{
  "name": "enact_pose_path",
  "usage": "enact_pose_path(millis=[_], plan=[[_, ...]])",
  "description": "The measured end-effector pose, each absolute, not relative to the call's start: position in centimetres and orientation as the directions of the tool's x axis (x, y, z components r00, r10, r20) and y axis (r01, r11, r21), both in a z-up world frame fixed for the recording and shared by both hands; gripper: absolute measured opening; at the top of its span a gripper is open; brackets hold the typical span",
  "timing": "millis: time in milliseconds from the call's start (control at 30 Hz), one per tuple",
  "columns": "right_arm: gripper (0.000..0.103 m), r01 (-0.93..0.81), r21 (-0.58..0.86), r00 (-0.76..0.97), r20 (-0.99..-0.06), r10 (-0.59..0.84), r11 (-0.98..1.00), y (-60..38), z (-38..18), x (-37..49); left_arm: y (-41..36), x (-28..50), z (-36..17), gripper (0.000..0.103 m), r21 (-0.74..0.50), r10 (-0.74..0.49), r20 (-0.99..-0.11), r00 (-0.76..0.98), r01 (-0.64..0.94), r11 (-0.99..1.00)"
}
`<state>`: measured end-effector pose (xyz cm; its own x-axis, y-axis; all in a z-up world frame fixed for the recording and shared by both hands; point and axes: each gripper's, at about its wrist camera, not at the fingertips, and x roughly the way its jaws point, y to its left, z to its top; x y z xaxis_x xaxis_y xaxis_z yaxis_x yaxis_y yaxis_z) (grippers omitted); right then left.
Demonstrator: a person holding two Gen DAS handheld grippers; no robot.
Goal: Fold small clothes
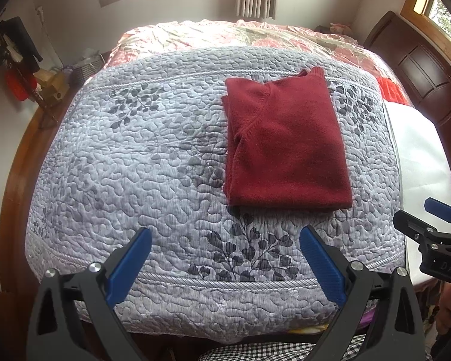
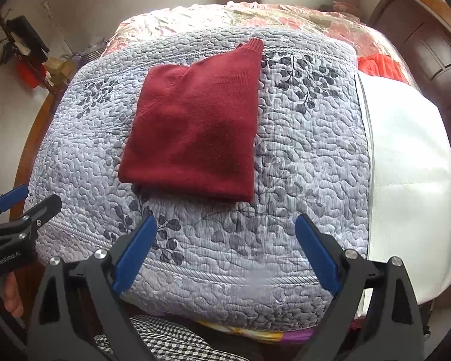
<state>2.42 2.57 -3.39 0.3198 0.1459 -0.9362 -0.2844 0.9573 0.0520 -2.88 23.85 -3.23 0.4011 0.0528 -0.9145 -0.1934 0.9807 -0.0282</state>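
A dark red sweater (image 1: 285, 141) lies folded into a neat rectangle on the grey quilted bedspread (image 1: 135, 165); the right wrist view shows the same sweater (image 2: 195, 126) with a ribbed cuff at its far corner. My left gripper (image 1: 225, 237) hovers open over the near edge of the quilt, short of the sweater, with nothing between its blue pads. My right gripper (image 2: 225, 228) is also open and empty, just in front of the sweater's near fold. Each gripper appears in the other's view: the right one (image 1: 430, 219) at the right edge, the left one (image 2: 24, 204) at the left edge.
A white sheet (image 2: 406, 156) covers the bed's right side, and a pink floral cover (image 1: 225, 34) lies at the far end. A dark wooden headboard (image 1: 421, 69) stands to the right and a wooden bed frame (image 1: 18, 162) curves along the left. Clutter sits by the left wall.
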Motion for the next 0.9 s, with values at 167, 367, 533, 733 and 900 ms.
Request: enact_pose_path(millis=[167, 367, 533, 733, 900], plan=[[0.093, -0.279, 0.054, 0.317, -0.937, 0.145, 0.959, 2.49, -3.46, 2.42, 23.83, -2.92, -3.27, 0.099, -0.024, 0.057, -0.914, 0.402, -0.193, 0.981], [0.093, -0.275, 0.052, 0.319, -0.937, 0.142, 0.960, 2.46, -3.45, 2.44, 24.04, -2.96, -3.34, 0.099, -0.022, 0.059, -0.915, 0.399, -0.196, 0.980], [0.093, -0.272, 0.050, 0.315, -0.939, 0.138, 0.961, 2.36, -3.60, 2.43, 24.17, -2.95, -3.43, 0.099, -0.020, 0.061, -0.916, 0.396, -0.198, 0.980], [0.093, -0.264, 0.039, 0.321, -0.938, 0.126, 0.964, 2.22, -3.76, 2.53, 24.11, -2.94, -3.65, 0.099, -0.018, 0.063, -0.918, 0.391, -0.198, 0.980], [0.093, -0.266, 0.031, 0.320, -0.940, 0.119, 0.963, 2.31, -3.89, 2.62, 24.17, -2.97, -3.81, 0.099, -0.015, 0.064, -0.919, 0.388, -0.199, 0.980]])
